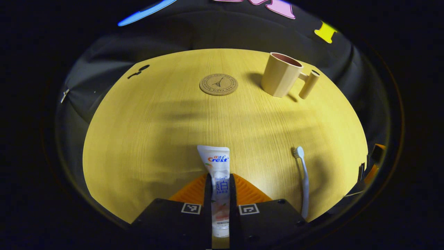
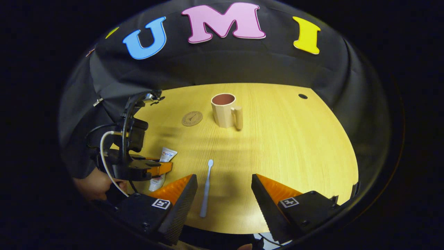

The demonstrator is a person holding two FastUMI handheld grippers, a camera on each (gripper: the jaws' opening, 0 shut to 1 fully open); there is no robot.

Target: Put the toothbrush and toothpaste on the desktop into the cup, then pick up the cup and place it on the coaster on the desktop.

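A white toothpaste tube (image 1: 218, 163) lies lengthwise between my left gripper's (image 1: 220, 176) fingers, which are shut against both its sides low over the wooden table (image 1: 156, 132). From the right gripper view, that left gripper (image 2: 152, 170) holds the toothpaste (image 2: 168, 153) at the table's left. A pale toothbrush (image 2: 207, 187) lies flat on the table, head pointing away, between my open right gripper's (image 2: 224, 177) fingers and nearer the left one. The toothbrush (image 1: 304, 180) is to the right of the tube. The beige cup (image 2: 225, 111) stands upright at the back, with the round coaster (image 2: 191, 118) to its left.
The cup (image 1: 281, 74) has a side handle facing right, and the coaster (image 1: 218, 84) sits apart from it. A small hole (image 2: 302, 96) marks the table's far right. A hand (image 2: 93, 184) holds the left gripper. Black cloth walls surround the table.
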